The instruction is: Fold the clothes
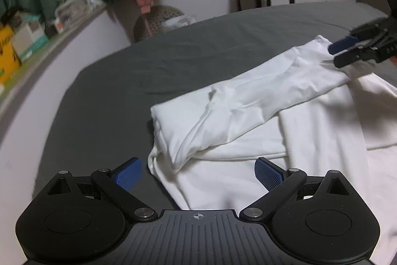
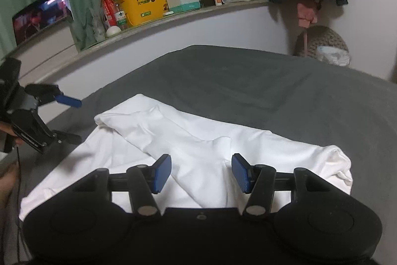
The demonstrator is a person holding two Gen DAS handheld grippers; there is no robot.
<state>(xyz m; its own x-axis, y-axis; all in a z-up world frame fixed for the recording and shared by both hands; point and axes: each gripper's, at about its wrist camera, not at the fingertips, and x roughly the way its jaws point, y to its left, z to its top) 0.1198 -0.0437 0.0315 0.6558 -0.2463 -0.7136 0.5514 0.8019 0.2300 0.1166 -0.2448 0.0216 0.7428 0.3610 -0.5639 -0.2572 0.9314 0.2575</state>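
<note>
While the white garment (image 2: 198,140) lies part-folded on the near side of the grey bed (image 2: 273,81), sleeve laid across, the left gripper (image 1: 198,173) gapes wide and the right gripper (image 2: 201,173) stands half-open, both empty, likely freed for another fold.

The garment (image 2: 188,140) lies on the bed (image 2: 273,81), a cluttered ledge (image 2: 173,19) behind it

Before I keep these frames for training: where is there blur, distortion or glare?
Left wrist view: the right tongs and the shelf clutter are smeared; the bed edge bows. Right wrist view: the ledge curves, the left tongs blur, the screen glows, and the white garment looks bright.
</note>
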